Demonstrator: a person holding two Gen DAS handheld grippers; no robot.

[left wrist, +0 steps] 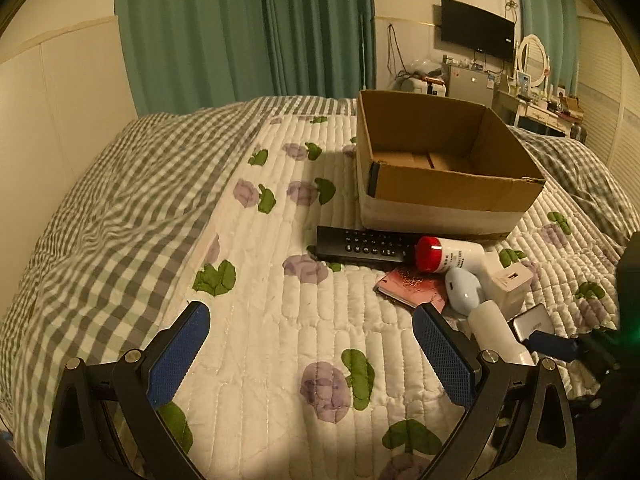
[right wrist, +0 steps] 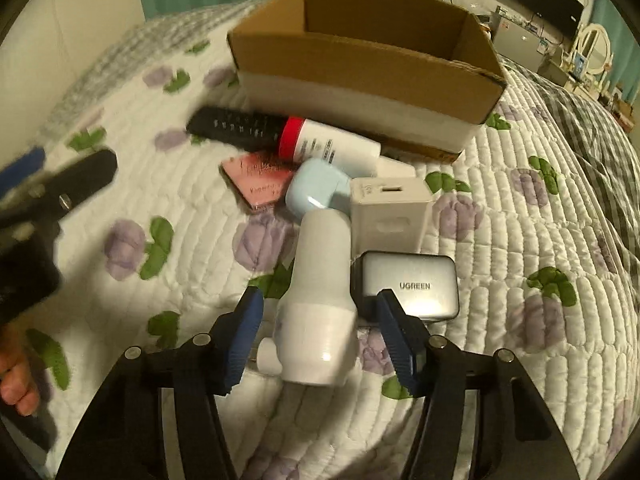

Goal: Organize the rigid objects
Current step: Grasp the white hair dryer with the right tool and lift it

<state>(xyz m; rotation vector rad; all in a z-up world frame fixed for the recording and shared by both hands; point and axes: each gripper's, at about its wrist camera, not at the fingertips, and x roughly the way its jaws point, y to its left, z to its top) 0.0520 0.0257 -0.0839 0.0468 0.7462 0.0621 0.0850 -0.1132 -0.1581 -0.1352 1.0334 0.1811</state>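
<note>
An open cardboard box (left wrist: 448,184) stands on the quilted bed, also in the right wrist view (right wrist: 360,68). In front of it lie a black remote (left wrist: 360,245), a red-capped white tube (left wrist: 444,255), a pink booklet (left wrist: 412,285), a pale blue case (left wrist: 466,290), a white charger (left wrist: 510,282), a grey UGREEN charger (right wrist: 412,286) and a white bottle (right wrist: 320,308). My right gripper (right wrist: 320,304) is open with its fingers on either side of the white bottle, not clamping it. My left gripper (left wrist: 312,316) is open and empty above bare quilt, left of the pile.
The bed has a white flowered quilt (left wrist: 280,320) and a grey checked blanket (left wrist: 100,220) to the left. Green curtains (left wrist: 240,28) hang behind. A TV (left wrist: 476,34) and dresser stand far right. A hand (right wrist: 16,376) shows at the left edge.
</note>
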